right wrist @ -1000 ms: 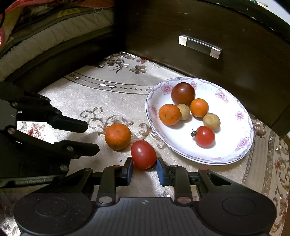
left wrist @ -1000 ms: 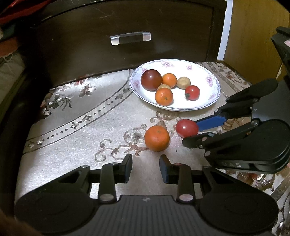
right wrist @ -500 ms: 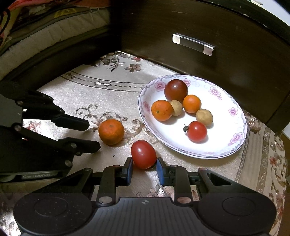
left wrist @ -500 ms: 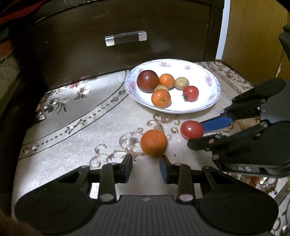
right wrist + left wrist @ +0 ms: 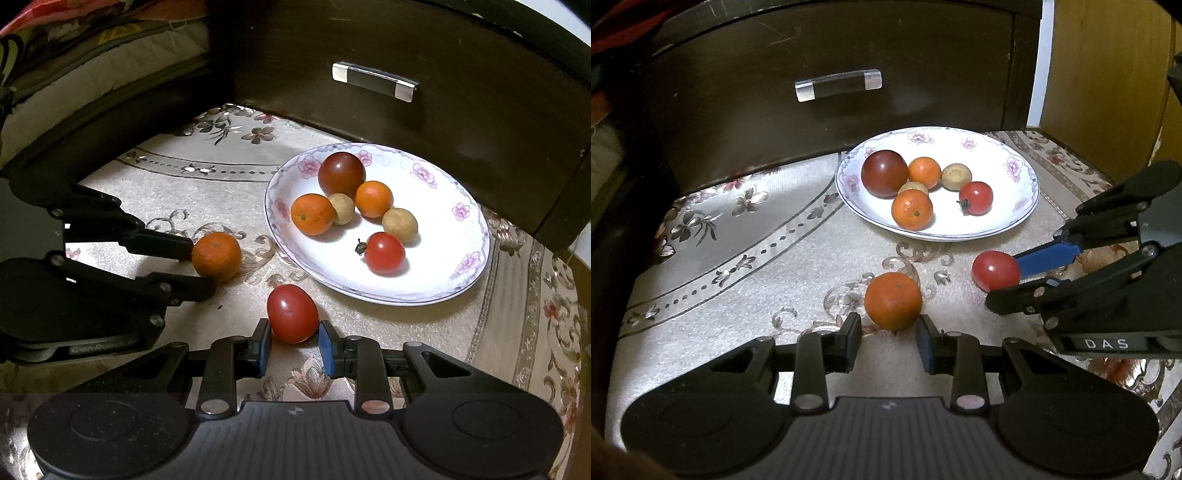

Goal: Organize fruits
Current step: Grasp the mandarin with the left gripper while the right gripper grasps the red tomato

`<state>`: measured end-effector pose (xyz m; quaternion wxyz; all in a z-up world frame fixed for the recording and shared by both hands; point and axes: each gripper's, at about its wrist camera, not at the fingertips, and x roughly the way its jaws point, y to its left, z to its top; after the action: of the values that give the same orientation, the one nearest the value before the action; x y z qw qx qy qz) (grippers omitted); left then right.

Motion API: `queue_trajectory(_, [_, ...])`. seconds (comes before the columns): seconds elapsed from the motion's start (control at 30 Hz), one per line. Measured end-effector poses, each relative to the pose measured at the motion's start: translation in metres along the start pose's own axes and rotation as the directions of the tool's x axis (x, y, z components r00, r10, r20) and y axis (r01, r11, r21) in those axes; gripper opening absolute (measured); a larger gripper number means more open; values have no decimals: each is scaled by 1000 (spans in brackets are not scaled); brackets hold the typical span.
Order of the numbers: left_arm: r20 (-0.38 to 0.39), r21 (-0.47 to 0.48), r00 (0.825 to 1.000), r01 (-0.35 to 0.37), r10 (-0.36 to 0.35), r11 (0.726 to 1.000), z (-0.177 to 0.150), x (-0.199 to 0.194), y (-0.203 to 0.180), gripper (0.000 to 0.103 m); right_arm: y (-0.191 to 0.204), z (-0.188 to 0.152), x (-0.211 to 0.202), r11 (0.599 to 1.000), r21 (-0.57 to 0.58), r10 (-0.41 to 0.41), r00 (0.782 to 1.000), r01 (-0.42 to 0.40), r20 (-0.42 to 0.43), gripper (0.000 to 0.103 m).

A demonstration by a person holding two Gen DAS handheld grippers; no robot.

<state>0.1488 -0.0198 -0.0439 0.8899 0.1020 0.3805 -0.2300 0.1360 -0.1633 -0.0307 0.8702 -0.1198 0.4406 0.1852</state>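
Note:
A white floral plate (image 5: 1015, 218) (image 5: 458, 266) holds several fruits: a dark red tomato (image 5: 884, 172), two oranges, two small brown fruits and a small red tomato (image 5: 976, 197). A loose orange (image 5: 893, 301) (image 5: 217, 256) lies on the cloth between the tips of my open left gripper (image 5: 888, 326) (image 5: 201, 264). A loose red tomato (image 5: 292, 313) (image 5: 996, 270) lies between the blue pads of my right gripper (image 5: 291, 338) (image 5: 1012, 275), which is open around it; whether the pads touch it I cannot tell.
A dark wooden drawer front with a clear handle (image 5: 838, 84) stands just behind the plate. A yellow wall (image 5: 1108, 74) rises at the right. Bedding (image 5: 74, 66) lies at the far left. The patterned cloth (image 5: 738, 258) covers the surface.
Both grippers moved forward. The orange now sits between the left fingertips, and the tomato sits deeper between the right pads. The fruits have not been lifted.

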Motion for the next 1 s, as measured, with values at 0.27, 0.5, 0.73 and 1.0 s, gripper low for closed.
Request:
queue_trajectory(0.27, [-1,-20,1000,1,-1,1000,3,3,3,38,-2,0,-1,1000,17,5,1000,-5,-4,24])
queue_trajectory(0.5, [2,-46,1000,3,-3,999,6,6,7,45,-2,0,0,1000,24,8,1000,-8,-5,24])
queue_trajectory(0.73, [6,-77,1000,10,-9,997,11,14,12,51,-3,1,0,999,35,12,1000,-12,-5,24])
queue_trajectory(1.0, [17,-77,1000,-1,2,997,14,20,9,46,-5,2,1,999,47,15,1000,-15,-2,24])
